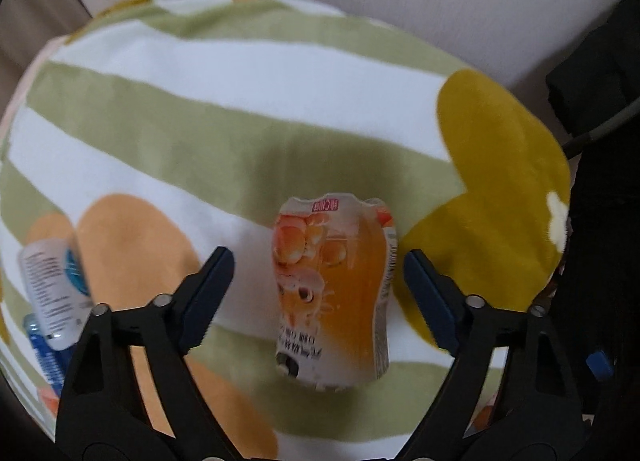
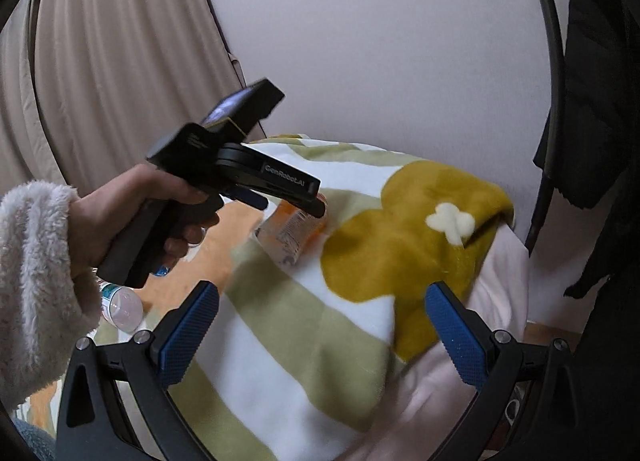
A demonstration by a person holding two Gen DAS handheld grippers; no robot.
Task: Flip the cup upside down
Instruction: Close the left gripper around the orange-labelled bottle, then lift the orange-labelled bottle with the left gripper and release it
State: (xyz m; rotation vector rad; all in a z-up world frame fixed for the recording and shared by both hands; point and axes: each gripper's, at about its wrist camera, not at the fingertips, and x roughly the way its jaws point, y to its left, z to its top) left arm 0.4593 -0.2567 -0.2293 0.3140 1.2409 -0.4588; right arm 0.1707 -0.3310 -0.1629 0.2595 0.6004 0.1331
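The cup (image 1: pixel 332 293) is a plastic one with an orange and white printed label. It lies tilted on a striped blanket (image 1: pixel 200 121), one end toward the left wrist camera. My left gripper (image 1: pixel 318 261) is open and straddles it: the left finger stands clear, the right finger is close to its side. In the right wrist view the cup (image 2: pixel 294 233) shows under the left gripper (image 2: pixel 288 205), which a hand (image 2: pixel 120 217) in a fluffy sleeve holds. My right gripper (image 2: pixel 322 289) hangs open over the blanket (image 2: pixel 280 341), nearer than the cup, with nothing between its fingers.
A white labelled bottle (image 1: pixel 54 293) lies at the blanket's left, seen again as a bottle (image 2: pixel 120 305) below the hand. A beige curtain (image 2: pixel 100 61) and a pale wall stand behind. Dark clothing (image 2: pixel 600 101) hangs at the right, past the blanket's edge.
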